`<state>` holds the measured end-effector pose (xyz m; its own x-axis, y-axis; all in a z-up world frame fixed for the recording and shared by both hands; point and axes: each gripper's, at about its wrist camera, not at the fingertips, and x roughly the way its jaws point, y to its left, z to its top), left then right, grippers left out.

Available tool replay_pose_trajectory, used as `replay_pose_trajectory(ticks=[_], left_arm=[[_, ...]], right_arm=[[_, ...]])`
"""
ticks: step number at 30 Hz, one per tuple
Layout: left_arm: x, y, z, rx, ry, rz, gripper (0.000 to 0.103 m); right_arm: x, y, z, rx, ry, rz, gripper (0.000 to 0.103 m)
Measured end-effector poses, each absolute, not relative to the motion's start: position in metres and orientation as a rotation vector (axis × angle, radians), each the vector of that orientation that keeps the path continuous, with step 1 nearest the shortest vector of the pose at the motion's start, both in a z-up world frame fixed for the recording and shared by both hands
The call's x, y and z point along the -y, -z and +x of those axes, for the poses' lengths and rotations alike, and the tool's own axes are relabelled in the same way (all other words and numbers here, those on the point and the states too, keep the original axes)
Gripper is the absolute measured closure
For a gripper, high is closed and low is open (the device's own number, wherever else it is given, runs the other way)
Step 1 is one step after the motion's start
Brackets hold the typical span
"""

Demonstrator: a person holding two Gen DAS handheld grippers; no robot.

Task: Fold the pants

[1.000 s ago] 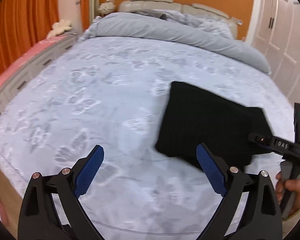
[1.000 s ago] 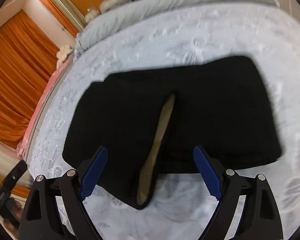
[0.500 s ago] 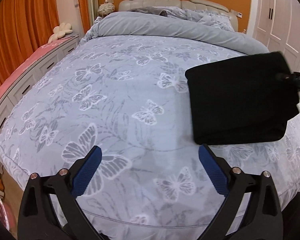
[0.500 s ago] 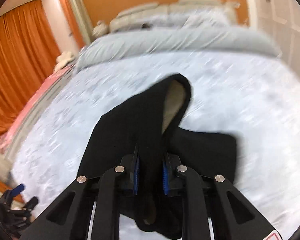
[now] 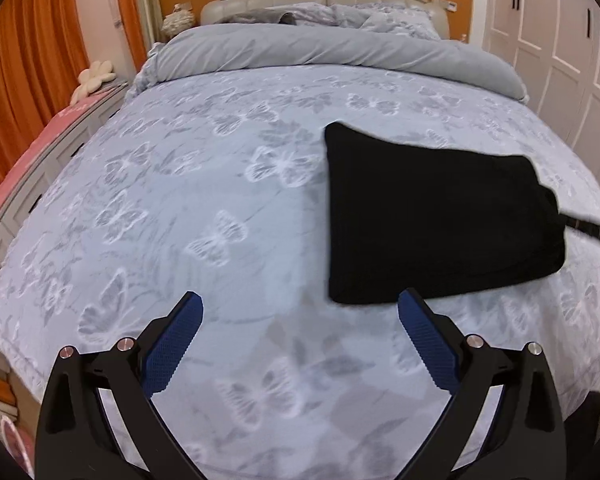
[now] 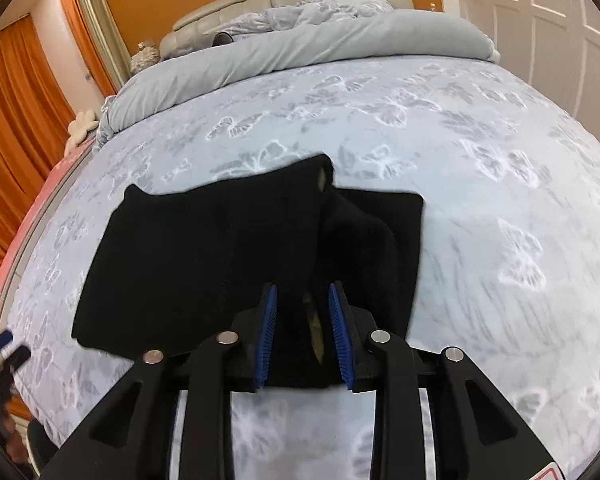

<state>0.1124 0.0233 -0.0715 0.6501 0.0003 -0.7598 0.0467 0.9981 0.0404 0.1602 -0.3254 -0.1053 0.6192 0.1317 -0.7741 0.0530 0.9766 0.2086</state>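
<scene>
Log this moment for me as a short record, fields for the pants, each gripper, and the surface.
pants: black pants, folded, lying flat on the bed
left gripper: left gripper open, empty, over bare bedspread beside the pants
right gripper: right gripper at the pants' near edge, jaws just opening, cloth between the pads
surface: bed with butterfly-print bedspread; grey duvet bunched at the head

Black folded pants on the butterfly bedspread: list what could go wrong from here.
1. The right claw has just been opening, with the black folded pants between its blue pads; pulling away could snag a layer and undo the fold.
2. A flap near its top edge shows pale lining and looks loose; it may flop open.
3. The left claw, wide open and empty, cannot steady anything.
</scene>
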Motion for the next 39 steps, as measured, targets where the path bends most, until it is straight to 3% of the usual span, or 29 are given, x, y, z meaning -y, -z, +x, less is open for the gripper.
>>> replay_pose_trajectory(ticks=[1,5,7,14,19,24,26,27,28,29,30,31,39], left_arm=[[-0.018,0.074,0.119,-0.861,0.067,0.029,0.005],[-0.014,0.105,0.162,-0.978,0.166,-0.149,0.005],[-0.024,0.122,0.186,-1.0,0.124,-0.258,0.005],[-0.042,0.168,0.22,-1.114,0.144,-0.494,0.005],[-0.05,0.148,0.202,-1.013,0.123,-0.475,0.005],[-0.039,0.124,0.181,-0.954,0.118,-0.333,0.005],[-0.032,0.117,0.177,-0.942,0.137,-0.283,0.005],[-0.022,0.113,0.171,-0.928,0.154,-0.233,0.005],[-0.018,0.111,0.169,-0.919,0.165,-0.199,0.005],[-0.008,0.107,0.163,-0.903,0.185,-0.134,0.005],[0.002,0.103,0.157,-0.885,0.21,-0.082,0.005],[0.011,0.101,0.149,-0.864,0.241,-0.029,0.005],[0.107,0.098,0.146,-0.697,0.383,0.231,0.005]], right_arm=[[0.327,0.109,0.156,-0.907,-0.04,0.211,0.042],[0.341,0.124,0.147,-0.92,-0.001,0.231,0.038],[0.351,0.133,0.141,-0.932,0.007,0.284,0.018],[0.36,0.157,0.153,-0.95,-0.03,0.338,0.017],[0.365,0.131,0.14,-0.841,0.012,0.282,0.018],[0.343,0.131,0.163,-0.892,-0.197,0.391,0.018],[0.332,0.142,0.181,-0.945,-0.193,0.371,0.024],[0.326,0.145,0.186,-0.974,-0.187,0.363,0.055],[0.321,0.146,0.192,-1.003,-0.173,0.357,0.069],[0.313,0.139,0.194,-0.999,-0.18,0.348,0.074],[0.306,0.129,0.194,-0.986,-0.2,0.323,0.086],[0.294,0.111,0.197,-0.976,-0.234,0.291,0.09],[0.239,0.05,0.223,-1.02,-0.424,0.178,0.091]])
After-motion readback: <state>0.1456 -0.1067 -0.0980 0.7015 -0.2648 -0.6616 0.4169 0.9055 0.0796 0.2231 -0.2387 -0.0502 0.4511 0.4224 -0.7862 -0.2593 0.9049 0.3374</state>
